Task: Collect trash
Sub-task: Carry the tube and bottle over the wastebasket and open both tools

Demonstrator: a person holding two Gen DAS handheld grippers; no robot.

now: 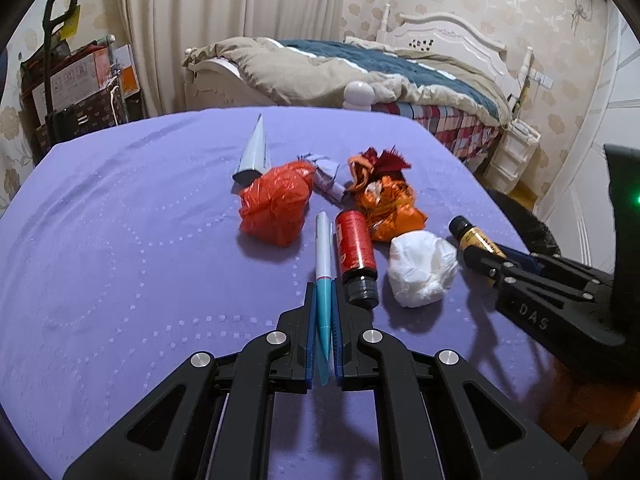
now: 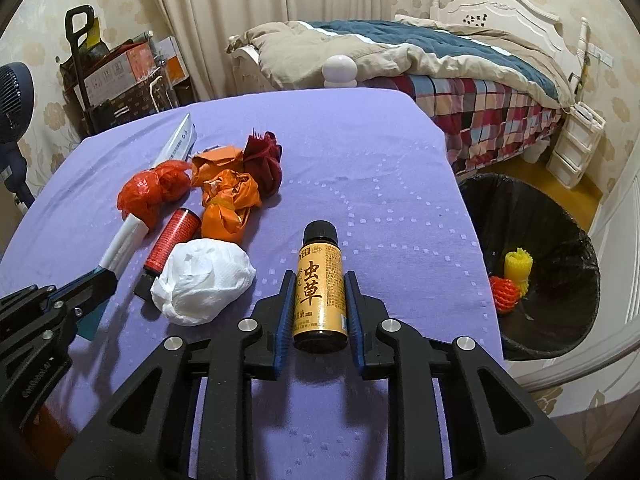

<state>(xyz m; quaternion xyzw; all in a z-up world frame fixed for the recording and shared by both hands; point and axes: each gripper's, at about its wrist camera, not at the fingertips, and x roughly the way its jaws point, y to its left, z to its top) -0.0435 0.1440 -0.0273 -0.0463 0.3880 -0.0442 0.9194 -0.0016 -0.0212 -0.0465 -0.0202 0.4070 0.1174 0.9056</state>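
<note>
Clamping a tube [image 1: 323, 280], the left gripper [image 1: 323, 316] grips its flat tail; the right gripper [image 2: 319, 304] pinches a bottle [image 2: 320, 284], bin [image 2: 560, 320] to its right.

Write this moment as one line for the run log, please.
left gripper: shut on tube | right gripper: shut on gold bottle | bin: two foam nets inside

- Gold bottle [image 2: 320, 284], black cap at 12 o'clock, lying flat.
- White tissue wad [image 2: 202, 282] at its 9 o'clock.
- Red bottle [image 2: 172, 246] lying beyond.
</note>
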